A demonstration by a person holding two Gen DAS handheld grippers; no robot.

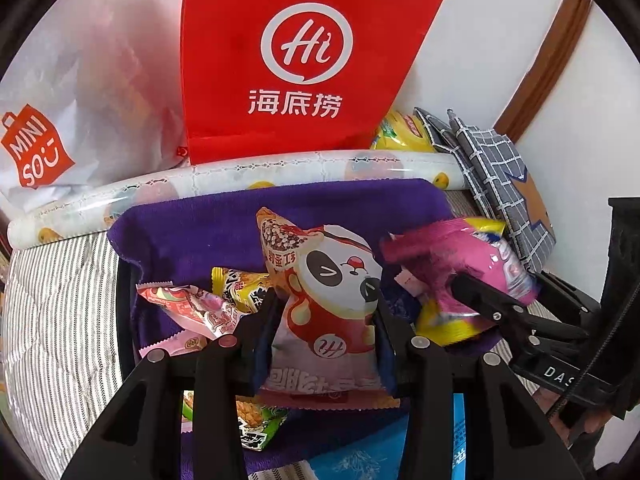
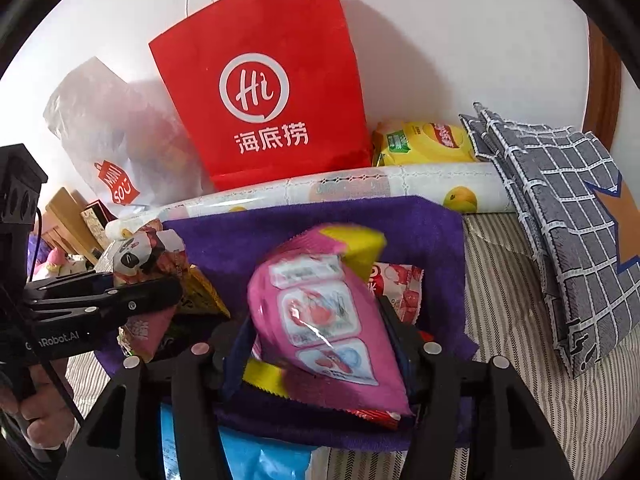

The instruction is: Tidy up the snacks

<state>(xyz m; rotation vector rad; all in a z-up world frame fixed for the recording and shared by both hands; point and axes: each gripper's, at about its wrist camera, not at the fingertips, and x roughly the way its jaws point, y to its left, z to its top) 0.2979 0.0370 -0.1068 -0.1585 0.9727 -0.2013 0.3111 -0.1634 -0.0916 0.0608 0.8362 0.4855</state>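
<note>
My left gripper (image 1: 326,316) is shut on a white and red panda snack packet (image 1: 324,292), held above a purple cloth (image 1: 192,232). My right gripper (image 2: 320,320) is shut on a pink snack packet (image 2: 320,312), also above the purple cloth (image 2: 424,220). The right gripper (image 1: 492,304) and its pink packet (image 1: 452,260) show at the right of the left wrist view. The left gripper (image 2: 120,292) and panda packet (image 2: 136,252) show at the left of the right wrist view. More packets lie on the cloth: a pink one (image 1: 192,308), a yellow one (image 1: 240,284), a red one (image 2: 400,284).
A red paper bag (image 2: 264,92) and a white Miniso bag (image 2: 112,148) stand against the wall. A printed roll (image 2: 360,188) lies in front of them. A yellow chip bag (image 2: 424,140) and grey checked cloth bags (image 2: 560,208) are at right. A striped bedsheet (image 1: 60,300) lies underneath.
</note>
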